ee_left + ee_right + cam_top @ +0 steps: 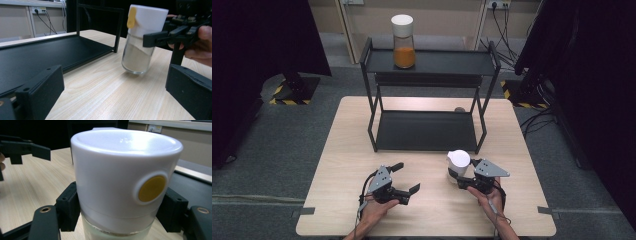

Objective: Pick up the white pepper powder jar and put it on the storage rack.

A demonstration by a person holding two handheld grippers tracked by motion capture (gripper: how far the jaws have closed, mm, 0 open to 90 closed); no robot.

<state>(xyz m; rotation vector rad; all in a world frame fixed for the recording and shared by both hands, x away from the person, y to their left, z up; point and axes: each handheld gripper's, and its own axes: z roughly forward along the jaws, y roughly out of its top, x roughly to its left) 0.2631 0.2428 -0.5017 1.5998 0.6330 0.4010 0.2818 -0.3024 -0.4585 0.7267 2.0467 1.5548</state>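
A two-tier rack (430, 90) stood at the far middle of the table (337, 165), its lower shelf (426, 131) resting on the tabletop. On the upper shelf (447, 62), toward its left end, stood a jar (403, 41). Nearer the person, just before the rack's front right corner, a second jar (458, 164) stood upright on the table — the right gripper (466, 176) sat around it from the right. The left gripper (406, 178) lay left of that jar, well apart — before the rack's front left part.
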